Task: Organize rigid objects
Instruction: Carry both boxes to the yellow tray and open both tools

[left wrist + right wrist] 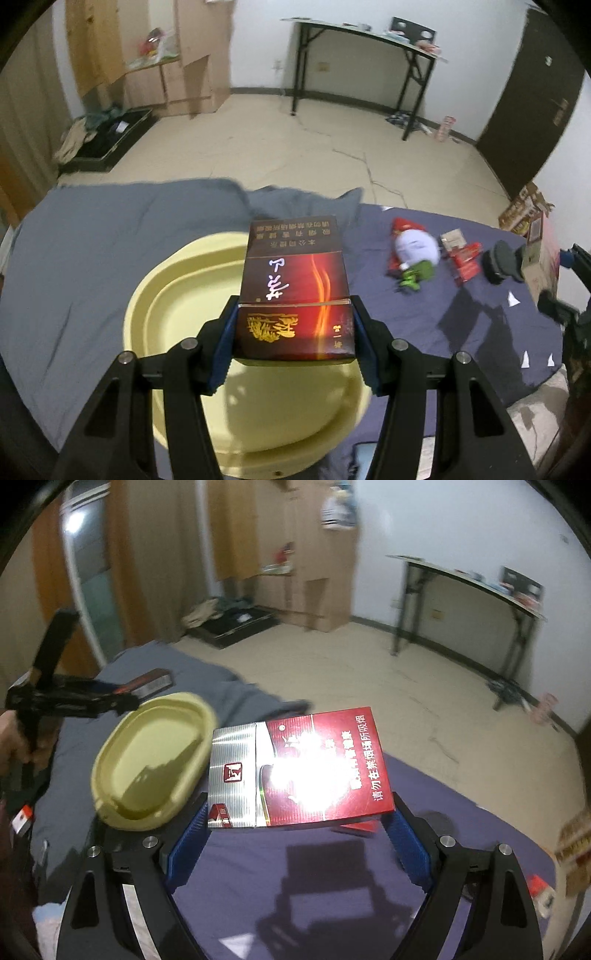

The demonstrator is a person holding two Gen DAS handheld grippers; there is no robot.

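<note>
Left wrist view
Left tool (293,332): its blue pads are pressing on both sides of the dark brown cigarette box (295,291), the jaws standing about a box-width apart, closed on it.
Box position: it is sitting at frame centre, held above the yellow basin (155,295), covering part of the basin's far rim.
Box axis: its long axis is running away from the camera toward the top of the frame, the printed face is turned up and the characters are reading upside down.
Basin: it is lying on the blue-grey bedsheet (92,258), filling the lower middle of the frame.
Other things: a small doll with a red hat (412,247), a red box (467,260) and a dark object (500,262) are lying on the bed at right centre.

Right wrist view
Right tool (297,823): its jaws are standing wide, and the red and silver cigarette box (295,771) is spanning the gap between the blue pads; both ends are meeting the pads, so it is gripping the box.
Box axis: its long axis is running left to right across the frame, slightly tilted, the silver end at the left and the red end at the right, with glare washing out the middle.
Box position: it is held above the bed at frame centre, with its shadow falling on the sheet below.
Basin: the yellow basin is showing at left centre, just beside the silver end.
Left tool in this view: it is appearing at the left edge with the dark box, blurred.
</note>
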